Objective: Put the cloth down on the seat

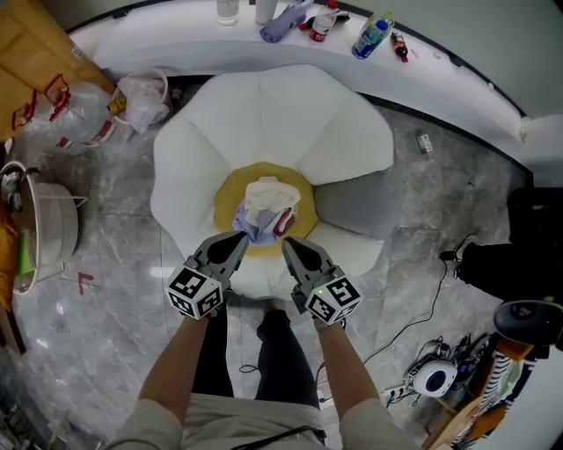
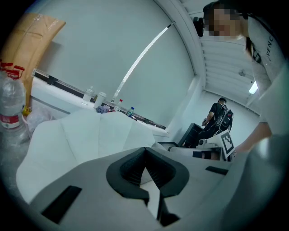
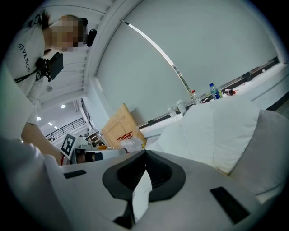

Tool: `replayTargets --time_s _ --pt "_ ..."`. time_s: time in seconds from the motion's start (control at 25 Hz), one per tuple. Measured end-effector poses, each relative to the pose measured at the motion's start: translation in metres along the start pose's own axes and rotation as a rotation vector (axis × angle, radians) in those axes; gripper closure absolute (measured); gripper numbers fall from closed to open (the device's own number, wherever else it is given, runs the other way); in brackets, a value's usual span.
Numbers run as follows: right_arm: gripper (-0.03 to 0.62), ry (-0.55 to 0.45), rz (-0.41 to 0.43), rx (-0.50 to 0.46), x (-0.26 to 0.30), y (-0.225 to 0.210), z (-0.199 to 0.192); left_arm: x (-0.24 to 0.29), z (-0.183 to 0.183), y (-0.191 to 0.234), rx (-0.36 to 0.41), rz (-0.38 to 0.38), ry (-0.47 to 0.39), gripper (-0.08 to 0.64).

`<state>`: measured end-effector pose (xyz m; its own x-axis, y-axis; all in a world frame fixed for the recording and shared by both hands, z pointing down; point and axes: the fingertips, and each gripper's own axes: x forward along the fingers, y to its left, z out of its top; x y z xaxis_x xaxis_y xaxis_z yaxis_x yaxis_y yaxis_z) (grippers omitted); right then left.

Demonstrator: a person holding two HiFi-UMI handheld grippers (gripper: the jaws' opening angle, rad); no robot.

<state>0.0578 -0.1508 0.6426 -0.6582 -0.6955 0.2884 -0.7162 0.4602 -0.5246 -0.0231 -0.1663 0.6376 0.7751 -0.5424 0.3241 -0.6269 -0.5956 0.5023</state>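
counter [image 1: 167, 44]: white, curved, along the top edge of the head view. on it, left to right: clear bottle [image 1: 228, 10], white cup [image 1: 266, 10], bluish bundle [image 1: 283, 22], red-capped bottle [image 1: 323, 22], blue-green bottle [image 1: 373, 35], small dark bottle [image 1: 399, 46].
floor [image 1: 106, 352]: grey marble. at its left edge: cardboard box [image 1: 31, 53], plastic bags [image 1: 70, 114], white basin [image 1: 48, 228]. at its right edge: black case [image 1: 528, 237], black cable [image 1: 422, 308].

The cloth [image 1: 268, 206] is soft, wrinkled fabric. The seat [image 1: 230, 189] looks matt and smooth; the floor [image 1: 114, 290] is glossy, marbled stone.
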Motion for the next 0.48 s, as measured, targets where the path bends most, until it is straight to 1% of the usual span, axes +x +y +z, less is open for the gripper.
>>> replayTargets --time_s 0.2,0.48 --pt "0.574 0.001 0.019 -0.04 -0.008 0.021 0.021 -0.014 0.017 -0.016 0.011 -0.005 -0.02 0.546" --pt "0.574 -0.01 0.04 -0.061 -0.018 0.049 0.042 -0.032 0.038 -0.036 0.031 -0.013 -0.036 0.546"
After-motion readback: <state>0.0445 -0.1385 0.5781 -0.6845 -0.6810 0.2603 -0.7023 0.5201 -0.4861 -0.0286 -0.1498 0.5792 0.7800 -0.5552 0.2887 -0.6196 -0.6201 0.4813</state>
